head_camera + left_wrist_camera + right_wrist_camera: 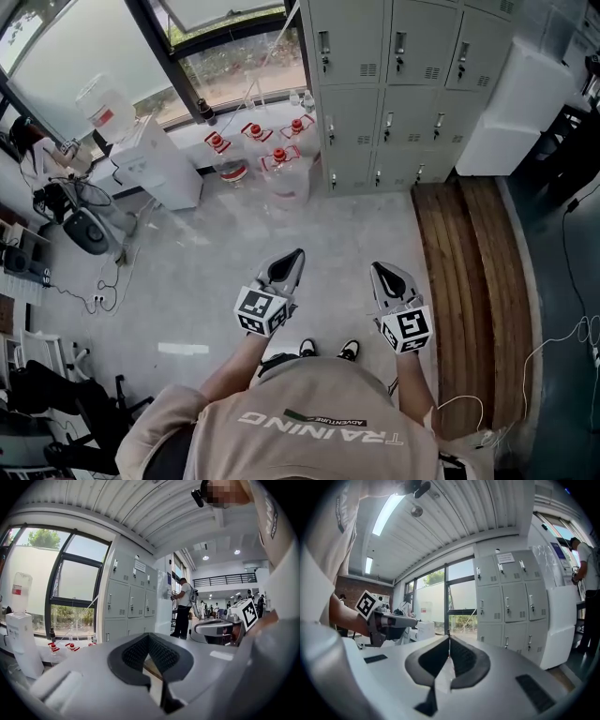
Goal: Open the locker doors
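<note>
A bank of grey lockers [403,84] stands against the far wall, every door closed, each with a small handle. The same lockers [129,599] show in the left gripper view and, at the right, the lockers [506,606] in the right gripper view. My left gripper [298,253] and right gripper [376,266] hang side by side in front of the person, well short of the lockers, tips pointing toward them. Both are shut with nothing between their jaws. The left gripper [149,639] and right gripper [449,641] have their tips touching.
Several water jugs with red caps [272,155] stand on the floor left of the lockers. A white water dispenser [155,155] is further left by the window. A wooden strip of floor [473,281] runs at the right beside a white cabinet [520,103]. A person [183,606] stands far off.
</note>
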The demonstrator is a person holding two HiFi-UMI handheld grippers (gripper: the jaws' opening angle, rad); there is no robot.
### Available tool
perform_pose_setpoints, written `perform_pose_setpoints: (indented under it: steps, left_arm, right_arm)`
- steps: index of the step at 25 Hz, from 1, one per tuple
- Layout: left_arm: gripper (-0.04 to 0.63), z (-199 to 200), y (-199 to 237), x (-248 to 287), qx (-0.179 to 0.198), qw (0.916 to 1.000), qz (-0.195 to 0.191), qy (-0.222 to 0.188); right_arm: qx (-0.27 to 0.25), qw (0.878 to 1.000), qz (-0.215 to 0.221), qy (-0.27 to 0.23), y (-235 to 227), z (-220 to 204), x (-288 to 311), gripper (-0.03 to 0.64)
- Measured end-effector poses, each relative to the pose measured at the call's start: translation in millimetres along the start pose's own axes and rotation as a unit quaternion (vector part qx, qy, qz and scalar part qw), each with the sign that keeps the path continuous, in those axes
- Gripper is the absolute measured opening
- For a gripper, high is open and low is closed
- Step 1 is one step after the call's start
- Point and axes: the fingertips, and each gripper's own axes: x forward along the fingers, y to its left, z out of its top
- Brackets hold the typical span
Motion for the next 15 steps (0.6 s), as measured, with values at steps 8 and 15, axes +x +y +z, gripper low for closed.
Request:
perform_pose_setpoints:
  steps: [8,15]
  left_arm:
    - [0.006,-0.2,-22.7,18.3,0.009,0.9998,-0.016,0.003]
    - [0.006,-15.9,0.6,36.7,0.007,0.9998,-0.018,0.006]
  right_arm:
    - [0.033,0.999,0.015,-0.005,-18.6,-12.4,9.1,0.012]
    - [0.031,0.999,0.029,0.027,-8.6,-30.3,36.3,0.012]
